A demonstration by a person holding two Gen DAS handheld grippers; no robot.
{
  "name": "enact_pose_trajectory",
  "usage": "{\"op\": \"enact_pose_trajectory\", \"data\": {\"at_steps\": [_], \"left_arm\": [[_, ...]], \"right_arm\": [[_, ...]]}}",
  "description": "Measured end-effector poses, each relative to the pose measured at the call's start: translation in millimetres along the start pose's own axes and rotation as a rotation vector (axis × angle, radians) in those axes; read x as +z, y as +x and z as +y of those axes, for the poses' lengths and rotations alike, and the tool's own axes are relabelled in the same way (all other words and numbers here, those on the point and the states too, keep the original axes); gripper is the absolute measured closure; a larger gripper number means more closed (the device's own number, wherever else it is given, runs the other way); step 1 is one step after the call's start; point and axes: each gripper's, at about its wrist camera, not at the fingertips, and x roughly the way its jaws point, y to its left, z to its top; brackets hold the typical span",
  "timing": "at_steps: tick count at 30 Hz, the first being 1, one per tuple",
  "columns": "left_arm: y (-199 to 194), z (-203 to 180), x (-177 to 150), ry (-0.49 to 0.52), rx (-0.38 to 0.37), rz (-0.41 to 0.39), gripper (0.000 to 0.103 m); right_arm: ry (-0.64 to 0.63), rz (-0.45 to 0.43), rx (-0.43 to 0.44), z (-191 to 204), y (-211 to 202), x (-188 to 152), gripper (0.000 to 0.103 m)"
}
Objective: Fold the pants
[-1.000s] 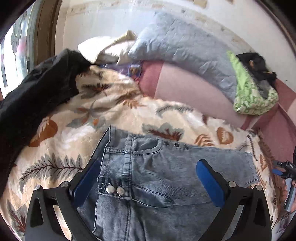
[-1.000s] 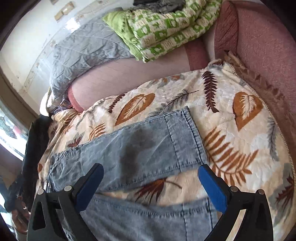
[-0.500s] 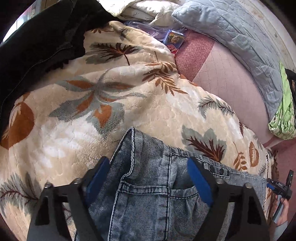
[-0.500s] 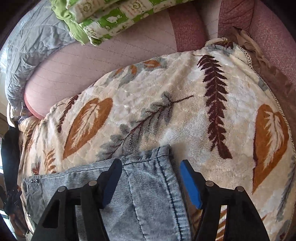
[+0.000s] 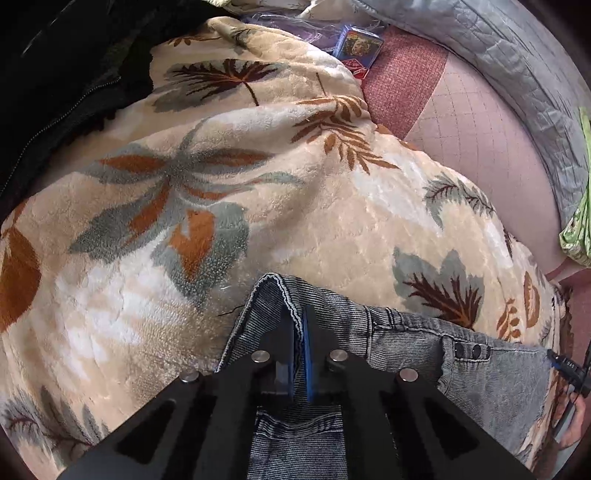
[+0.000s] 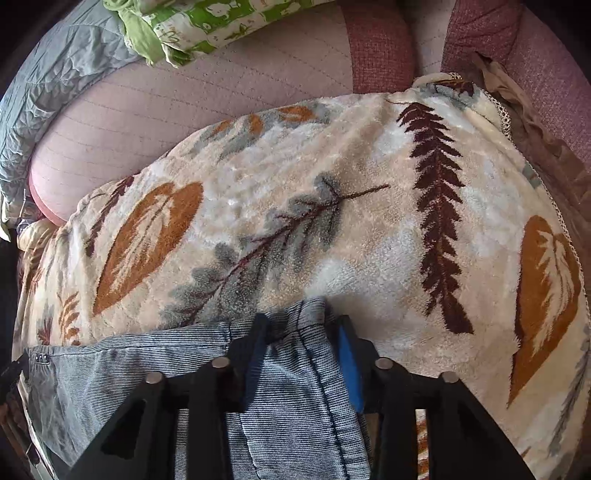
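Observation:
Grey-blue denim pants (image 5: 424, 347) lie on a cream leaf-print blanket (image 5: 221, 229). My left gripper (image 5: 298, 325) is shut on the far waistband corner of the pants, the cloth pinched between the blue pads. In the right wrist view the pants (image 6: 288, 398) show their leg hem end. My right gripper (image 6: 301, 336) has its jaws narrowed around the far hem corner, with the bunched cloth between the pads. The right gripper (image 5: 569, 365) also shows at the right edge of the left wrist view.
The blanket (image 6: 332, 206) covers a pink sofa (image 6: 184, 110). A black jacket (image 5: 62, 81) lies at the left, a grey quilt (image 5: 517, 74) along the back, a green printed cloth (image 6: 207, 26) on the backrest, and a small blue box (image 5: 356, 46) near the quilt.
Both grippers moved forward to the far edge of the pants and closed from wide open: the left on the waistband corner, the right on the hem corner.

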Motion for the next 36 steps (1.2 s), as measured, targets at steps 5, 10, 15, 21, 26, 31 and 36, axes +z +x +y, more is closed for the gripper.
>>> {"op": "enact_pose_trajectory", "data": {"at_steps": [5,10,15,21,26,31,36], "left_arm": [[-18,-9,-1,0.039,0.025,-0.064,0.1],[-52,-20,-5,0.071,0.003,-0.144,0.1],[-94,-26,-14,0.096,-0.024,-0.218,0.1],[-156,-23,-47,0.128,-0.091,-0.293,0.1],[-203,-14,-89,0.146,-0.135,-0.332,0.1],[-245,5,-138,0.163,-0.18,-0.363,0.1],[-262,33,-196,0.205,-0.189,-0.35,0.1]], "right_arm": [[-0.025,-0.05,-0.009,5,-23,-1,0.078],[-0.029,-0.113,0.006,6,-56,-6,0.078],[-0.021,-0.166,0.04,6,-93,-17,0.078],[-0.015,-0.232,0.091,-3,-151,-46,0.082],[-0.011,-0.274,0.129,-13,-194,-86,0.082],[-0.003,-0.324,0.178,-27,-237,-145,0.082],[0.0,-0.34,0.19,-51,-258,-225,0.082]]}}
